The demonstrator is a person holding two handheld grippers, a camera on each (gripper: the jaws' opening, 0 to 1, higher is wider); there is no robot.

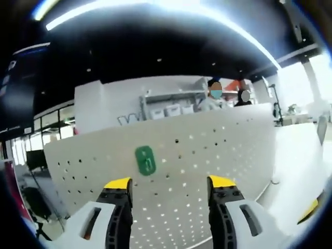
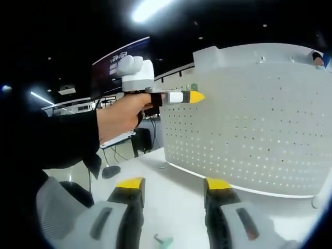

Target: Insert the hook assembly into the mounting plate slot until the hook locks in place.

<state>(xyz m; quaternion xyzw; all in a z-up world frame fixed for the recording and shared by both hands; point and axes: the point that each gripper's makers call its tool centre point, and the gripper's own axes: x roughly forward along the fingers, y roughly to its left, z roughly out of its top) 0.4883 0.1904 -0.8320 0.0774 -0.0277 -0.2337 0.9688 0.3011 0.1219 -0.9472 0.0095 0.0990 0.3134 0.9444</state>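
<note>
Left tool [image 1: 168, 188]: jaws wide, empty, pointing at the white perforated mounting plate [image 1: 207, 155]. A green hook assembly [image 1: 146, 160] sits on the plate just above the tool's left jaw. Right tool [image 2: 174, 188]: jaws wide, empty, above the white surface [image 2: 176, 207] near the plate's lower edge; a small green piece [image 2: 163, 240] lies on the surface between its jaws.

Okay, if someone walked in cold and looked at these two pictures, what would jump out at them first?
Probably the big white perforated board, standing upright ahead of both hand-held grippers, with a small green hook piece on its face in the left gripper view. In the right gripper view, a person's hand holds the left hand-held gripper up near the board's edge.
</note>
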